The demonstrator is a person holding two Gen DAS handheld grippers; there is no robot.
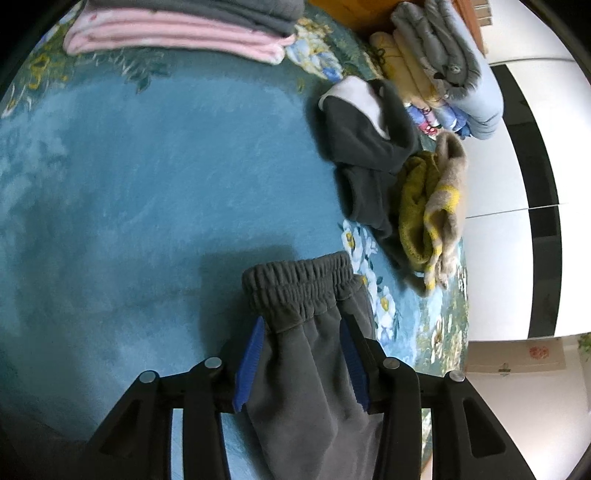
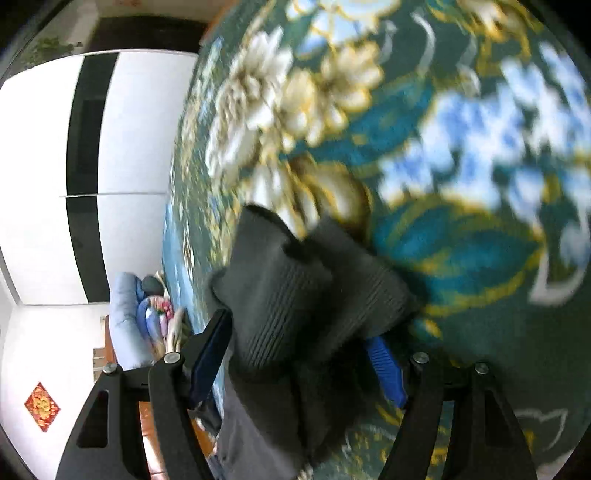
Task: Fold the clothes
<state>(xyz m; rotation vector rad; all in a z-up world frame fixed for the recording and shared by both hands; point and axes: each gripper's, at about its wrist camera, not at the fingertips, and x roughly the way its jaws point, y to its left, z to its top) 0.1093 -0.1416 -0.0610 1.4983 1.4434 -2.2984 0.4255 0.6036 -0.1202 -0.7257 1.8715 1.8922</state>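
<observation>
Grey trousers [image 1: 306, 387] run up between my left gripper's [image 1: 302, 321] blue pads [image 1: 251, 365], and the elastic waistband [image 1: 299, 284] sticks out past the tips. The pads pinch the cloth, which hangs above the teal bedspread [image 1: 147, 184] and throws a shadow on it. In the right wrist view the trousers' dark ribbed cuffs [image 2: 295, 288] lie bunched between the jaws of my right gripper [image 2: 295, 328]. Those jaws stand wide apart over the floral border of the bedspread [image 2: 461, 240], and the right blue pad [image 2: 386, 369] shows beside the cloth without pressing on it.
Folded pink and grey clothes [image 1: 177, 33] are stacked at the far edge of the bed. A dark garment with a white collar [image 1: 365, 147] and a yellow-beige knit [image 1: 432, 214] lie crumpled on the right. Rolled quilts [image 1: 450, 70] sit behind them. A white wardrobe [image 1: 495, 184] stands beyond the bed.
</observation>
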